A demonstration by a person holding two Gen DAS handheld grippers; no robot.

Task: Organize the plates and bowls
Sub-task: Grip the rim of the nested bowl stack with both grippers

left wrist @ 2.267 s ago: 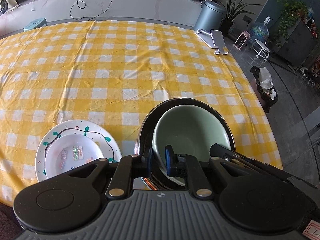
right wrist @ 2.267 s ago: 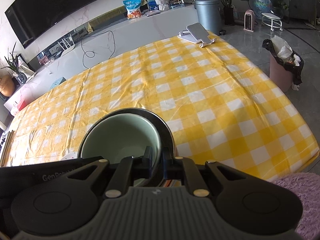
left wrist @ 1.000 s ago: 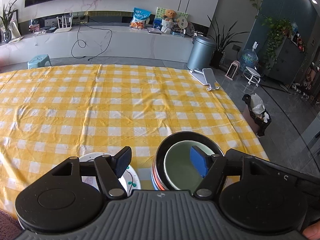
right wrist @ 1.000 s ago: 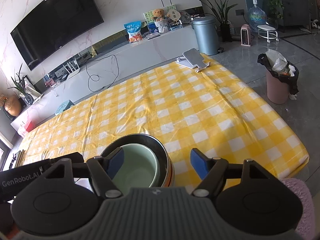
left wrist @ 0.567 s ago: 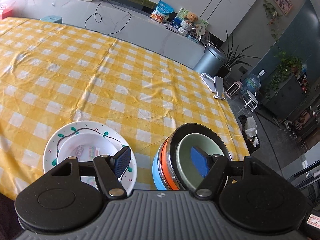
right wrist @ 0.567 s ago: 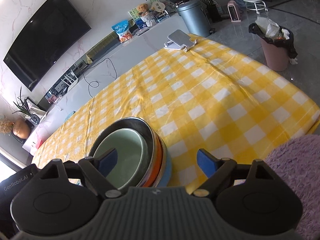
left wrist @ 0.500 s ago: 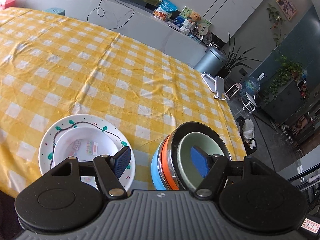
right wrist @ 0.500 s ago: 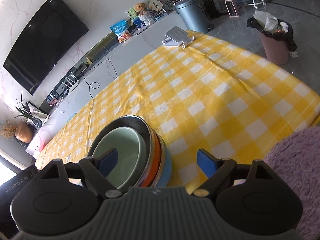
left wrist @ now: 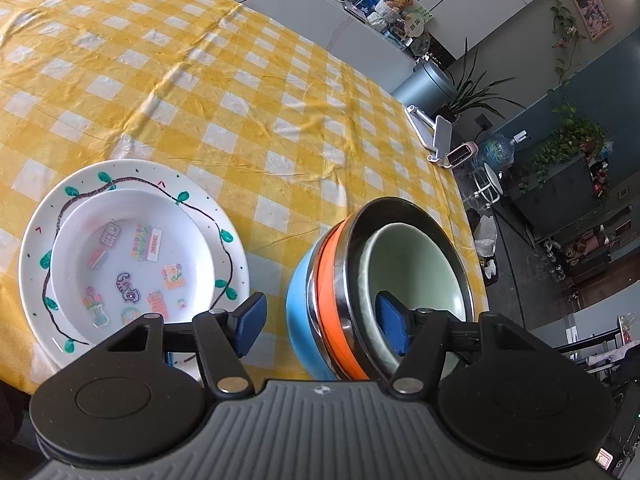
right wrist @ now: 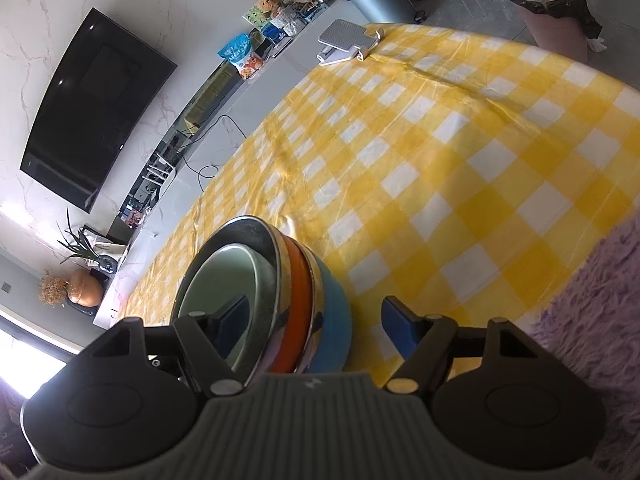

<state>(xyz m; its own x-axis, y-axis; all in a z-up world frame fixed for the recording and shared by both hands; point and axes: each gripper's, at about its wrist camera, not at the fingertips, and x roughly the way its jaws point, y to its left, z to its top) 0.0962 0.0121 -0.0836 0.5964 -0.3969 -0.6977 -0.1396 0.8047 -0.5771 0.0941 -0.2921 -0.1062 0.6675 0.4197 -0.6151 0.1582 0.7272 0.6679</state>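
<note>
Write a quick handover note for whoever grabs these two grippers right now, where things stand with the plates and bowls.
Left gripper: open, holding nothing.
Right gripper: open, holding nothing.
Bowls: one nested stack on the yellow checked tablecloth, with the pale green bowl innermost, inside the steel bowl, then the orange bowl and the blue bowl outermost.
Plates: the small white sticker plate sits on the larger vine-pattern plate, beside the bowls.
Done: both stacks built.
Left: nothing loose in view; check outside the frame.

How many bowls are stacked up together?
4: blue bowl at the bottom, then orange bowl, metal bowl, green bowl innermost. Others may hide between them.
</note>
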